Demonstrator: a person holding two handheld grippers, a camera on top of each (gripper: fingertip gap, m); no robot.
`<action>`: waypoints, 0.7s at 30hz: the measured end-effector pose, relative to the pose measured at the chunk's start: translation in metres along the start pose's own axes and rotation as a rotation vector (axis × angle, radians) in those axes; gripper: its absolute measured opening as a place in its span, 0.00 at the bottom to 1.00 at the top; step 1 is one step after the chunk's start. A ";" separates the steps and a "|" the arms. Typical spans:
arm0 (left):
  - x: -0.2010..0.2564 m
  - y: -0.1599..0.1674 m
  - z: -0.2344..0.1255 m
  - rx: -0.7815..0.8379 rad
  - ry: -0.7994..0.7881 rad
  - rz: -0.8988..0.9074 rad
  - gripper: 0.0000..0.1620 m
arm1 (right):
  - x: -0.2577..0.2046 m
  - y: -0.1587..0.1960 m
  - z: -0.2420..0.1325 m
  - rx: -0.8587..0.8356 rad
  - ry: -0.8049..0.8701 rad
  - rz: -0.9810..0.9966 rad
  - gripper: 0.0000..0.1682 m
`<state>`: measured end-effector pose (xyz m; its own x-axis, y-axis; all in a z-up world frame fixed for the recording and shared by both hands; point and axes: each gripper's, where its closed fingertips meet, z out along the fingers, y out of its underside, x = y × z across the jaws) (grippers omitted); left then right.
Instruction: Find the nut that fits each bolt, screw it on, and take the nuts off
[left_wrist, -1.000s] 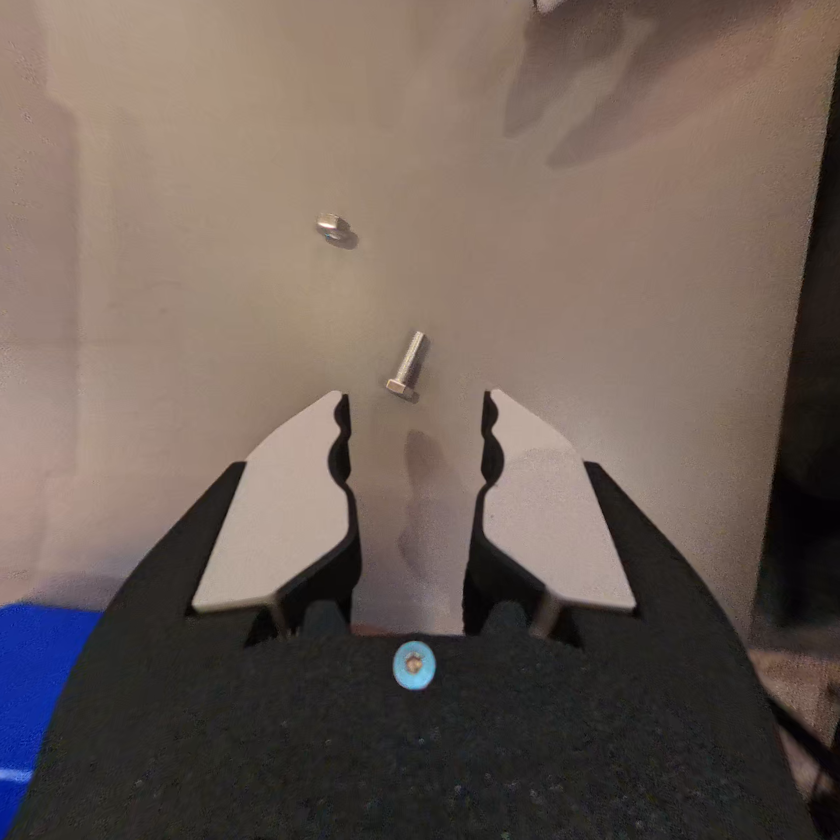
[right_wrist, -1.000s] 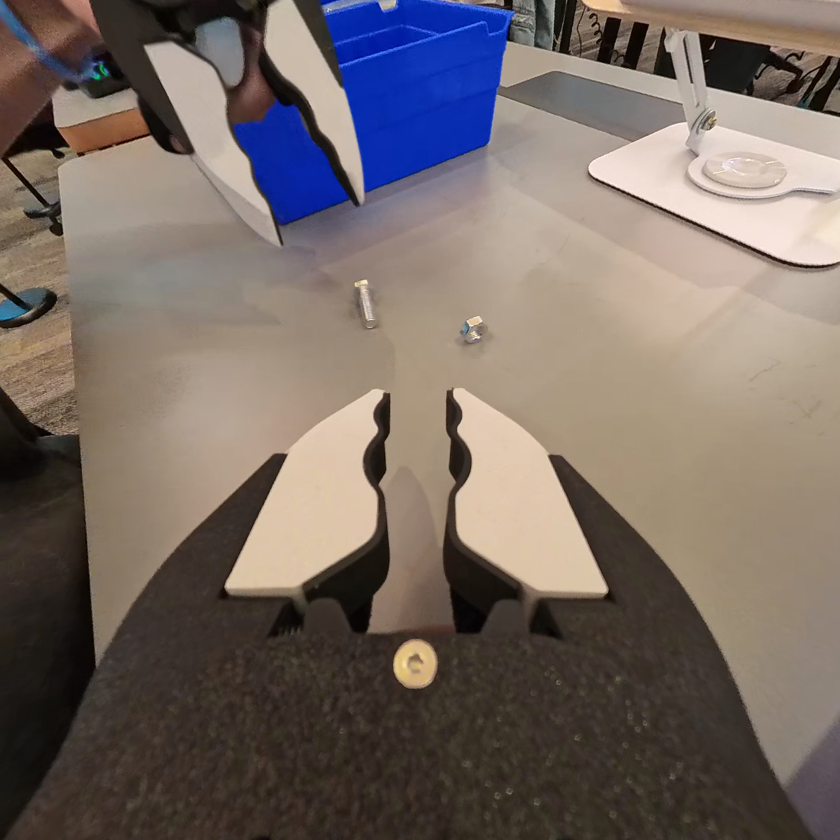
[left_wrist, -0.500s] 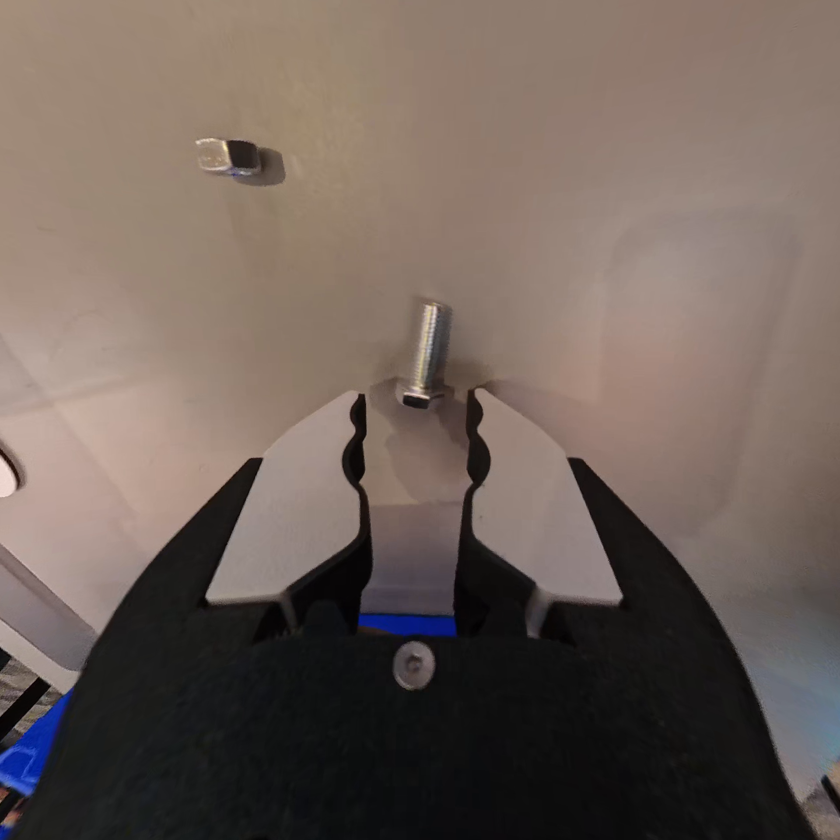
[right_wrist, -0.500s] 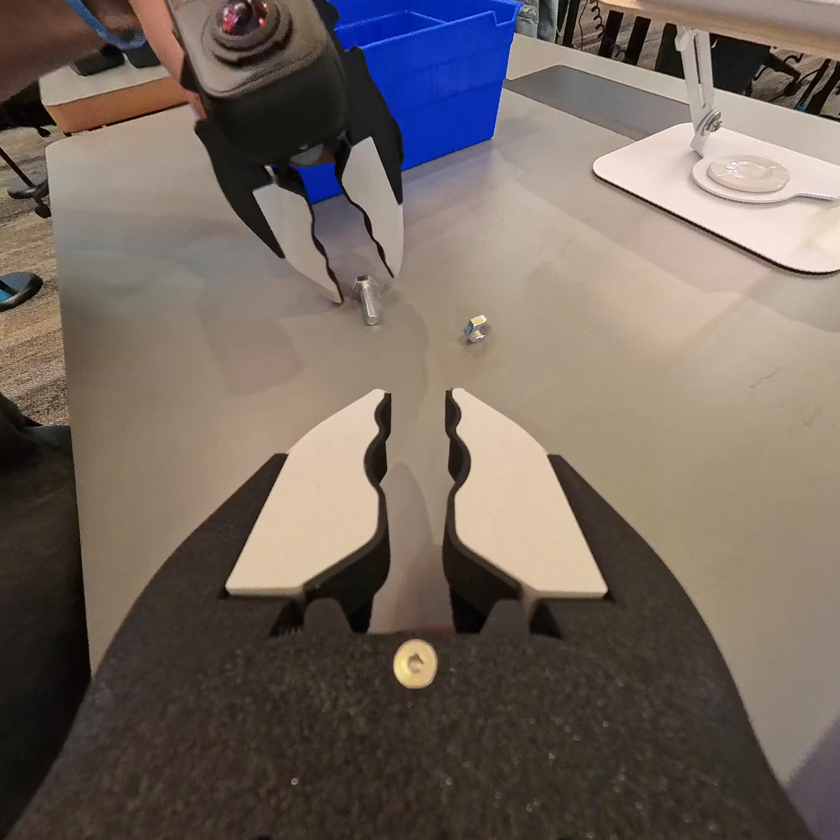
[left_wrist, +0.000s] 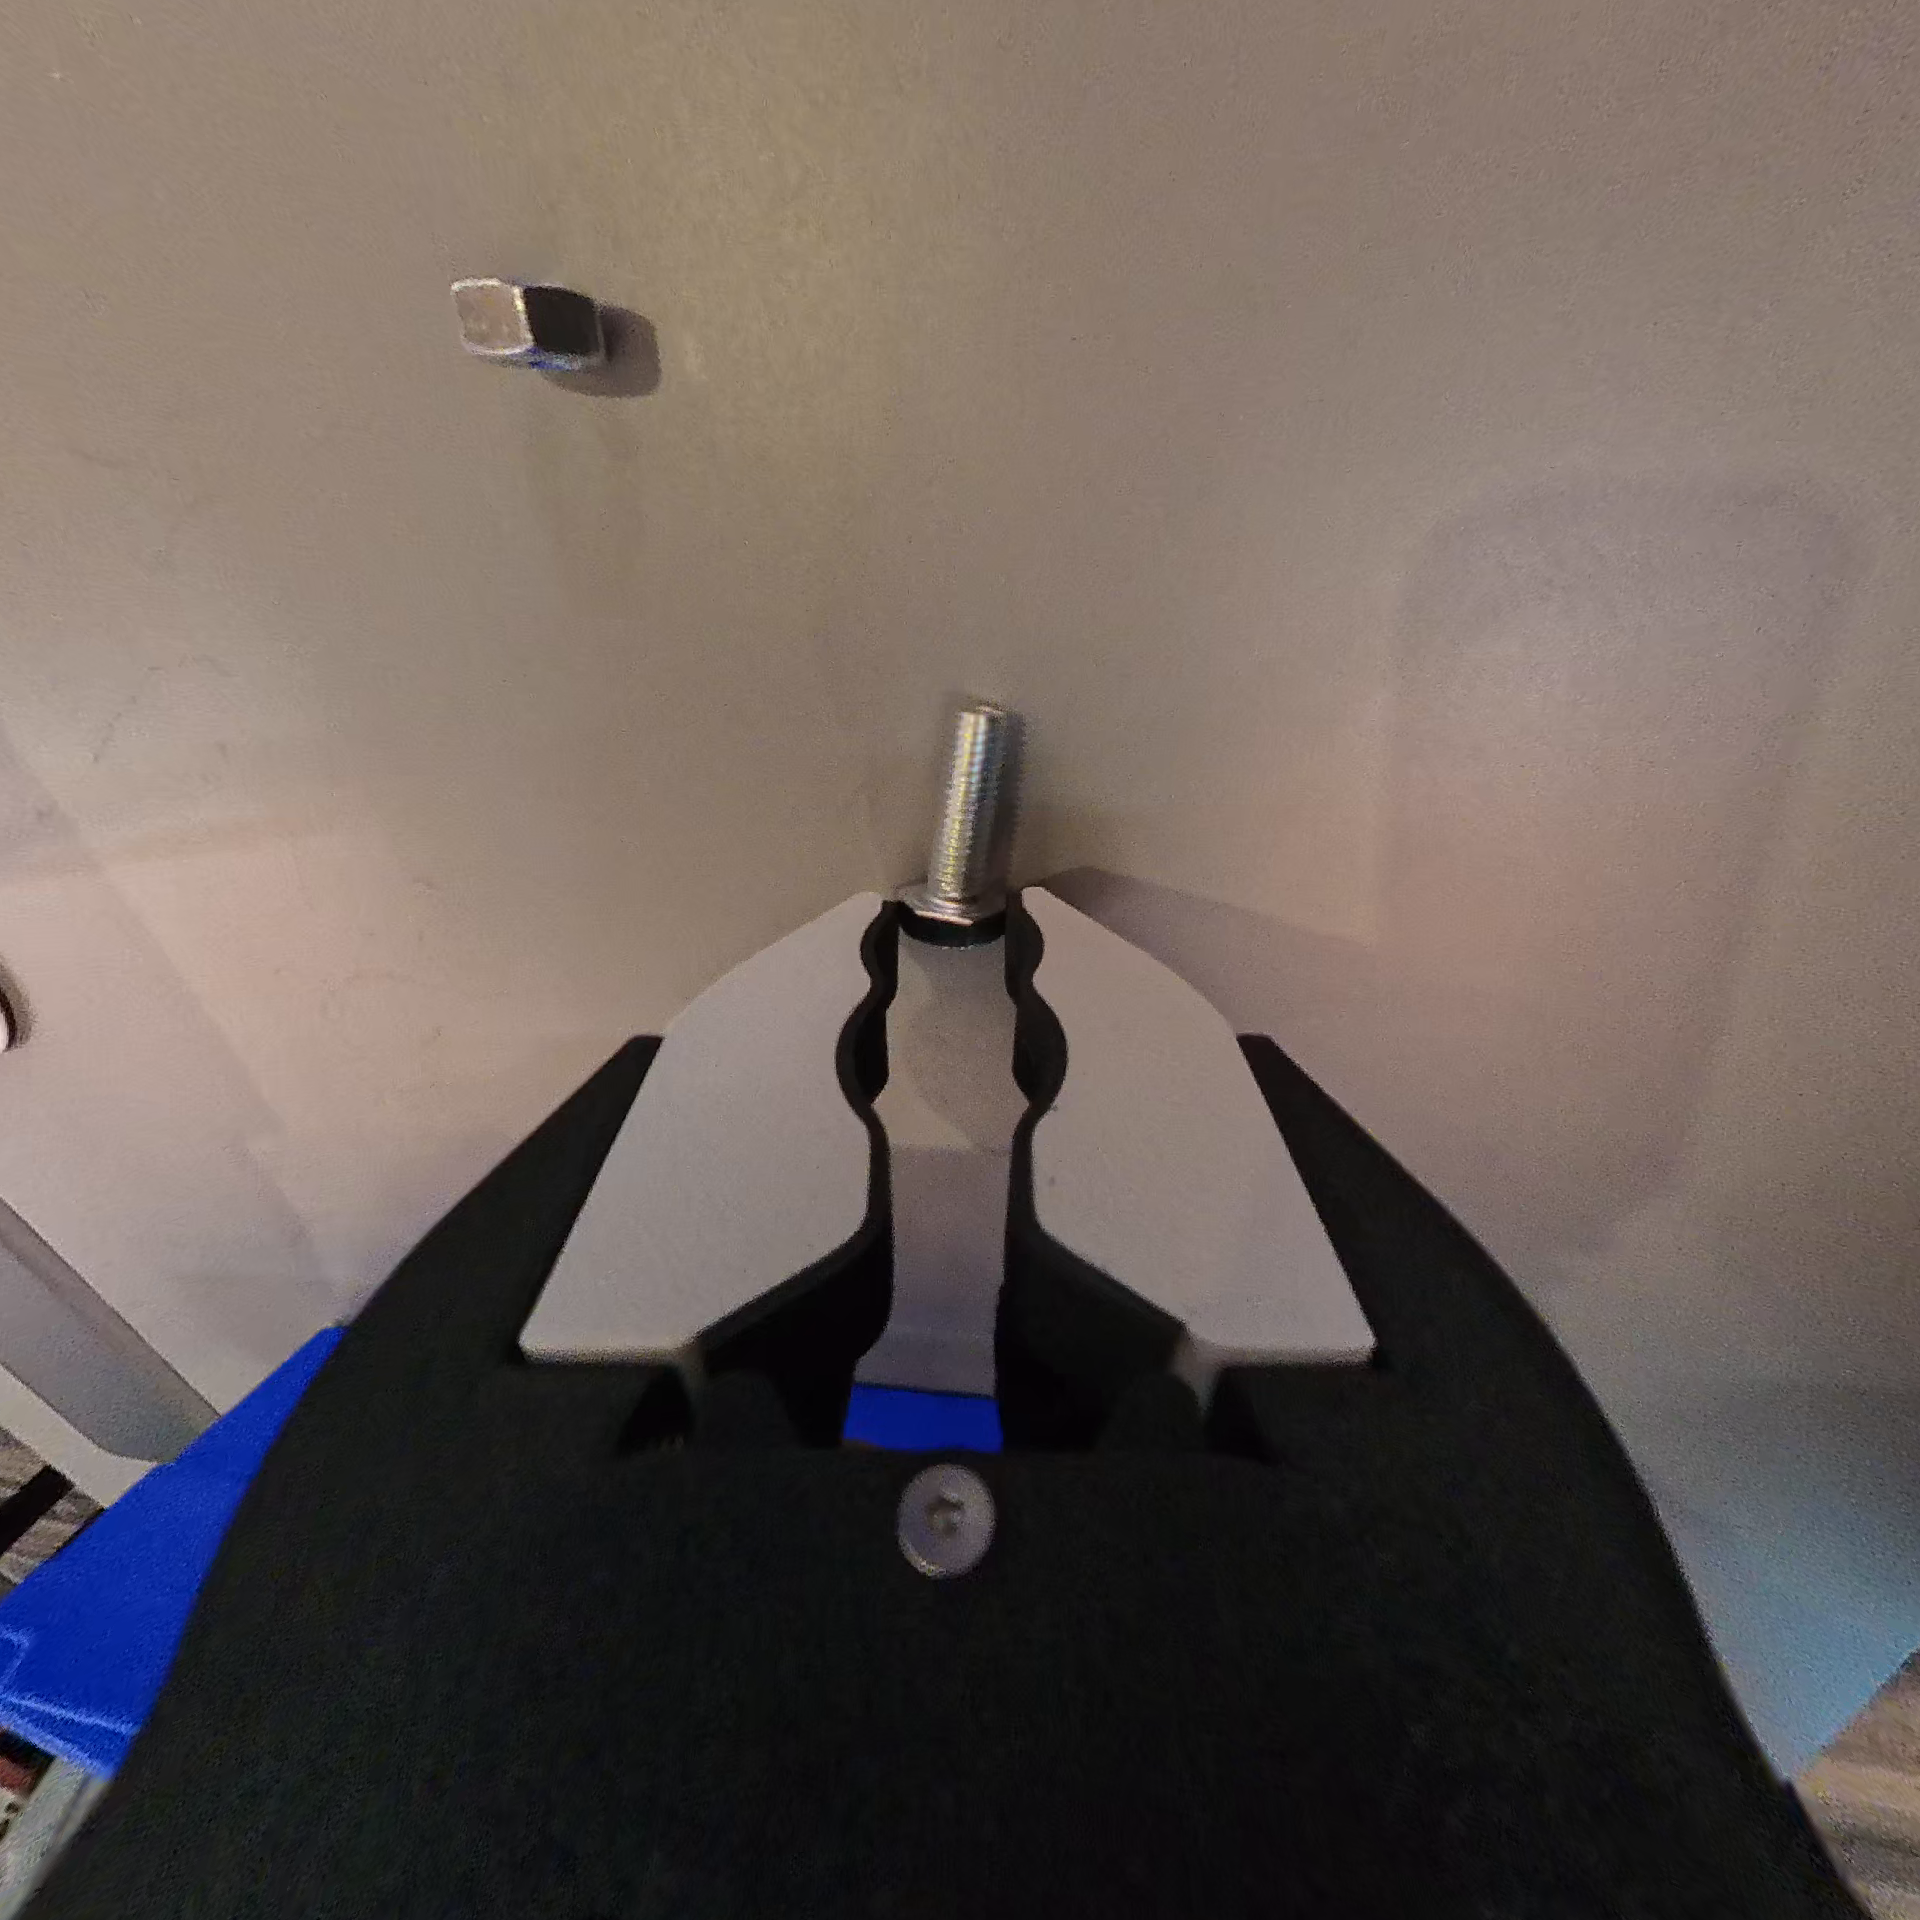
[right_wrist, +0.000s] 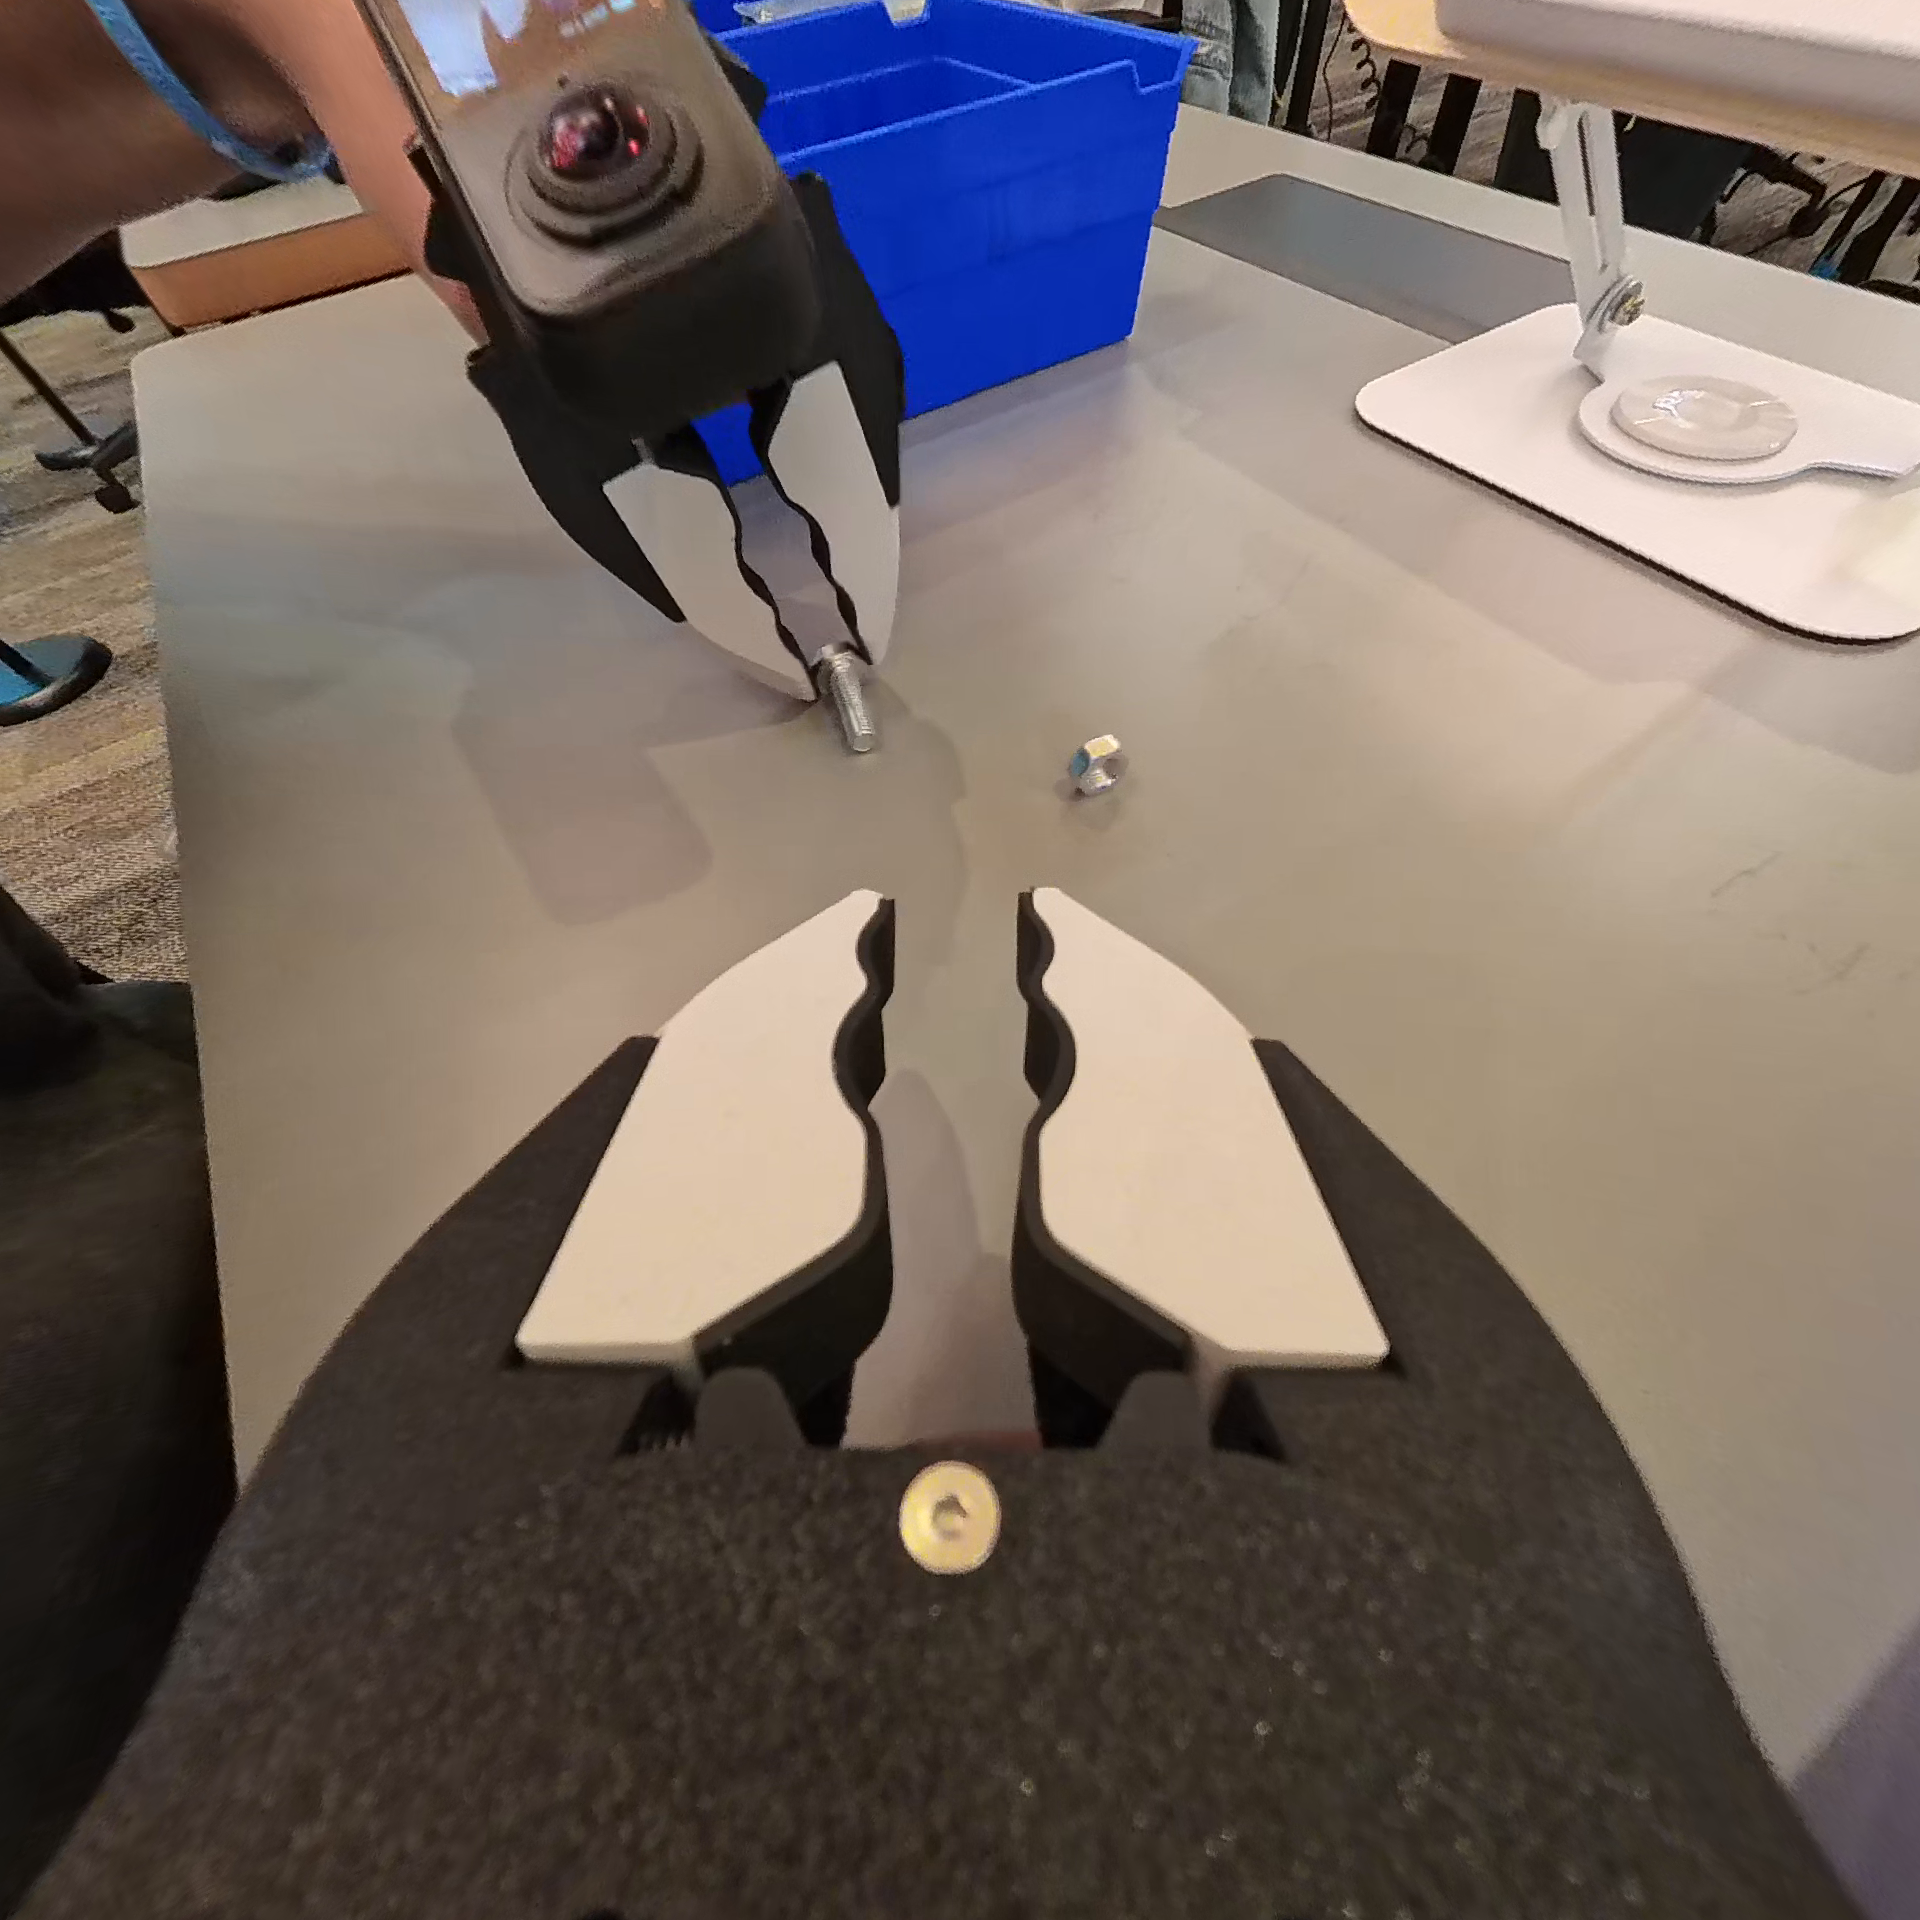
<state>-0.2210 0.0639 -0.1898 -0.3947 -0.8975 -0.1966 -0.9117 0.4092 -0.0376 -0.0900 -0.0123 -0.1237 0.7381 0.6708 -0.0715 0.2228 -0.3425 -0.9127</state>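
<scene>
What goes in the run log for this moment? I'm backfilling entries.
left gripper: shut on bolt head | right gripper: open, empty | nut: loose on table

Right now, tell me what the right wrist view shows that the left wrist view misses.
Only the right wrist view shows the right gripper, open and empty, the white stand, and the left gripper's camera. Only the left wrist view shows the left gripper close up, its tips at the bolt's head. Both show the bolt, the nut, the blue bin and the grey table.

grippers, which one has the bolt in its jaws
The left gripper: its jaws pinch the bolt by the head. The right gripper hovers empty, jaws apart.
</scene>
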 end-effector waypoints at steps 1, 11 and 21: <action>0.000 -0.002 -0.003 0.027 -0.008 -0.027 0.12 | 0.000 0.000 0.000 0.000 -0.001 0.000 0.13; 0.006 -0.017 -0.069 0.575 -0.147 -0.584 0.11 | 0.003 -0.001 0.002 -0.024 0.001 0.004 0.14; 0.031 -0.019 -0.106 1.256 0.075 -0.995 0.11 | 0.014 -0.001 0.050 -0.297 -0.098 -0.211 0.16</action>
<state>-0.2274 0.0110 -0.0917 0.2313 -0.8672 0.4411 -0.1458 -0.4791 -0.8655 -0.1121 0.0303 -0.1435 0.5949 0.8020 0.0539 0.5487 -0.3562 -0.7563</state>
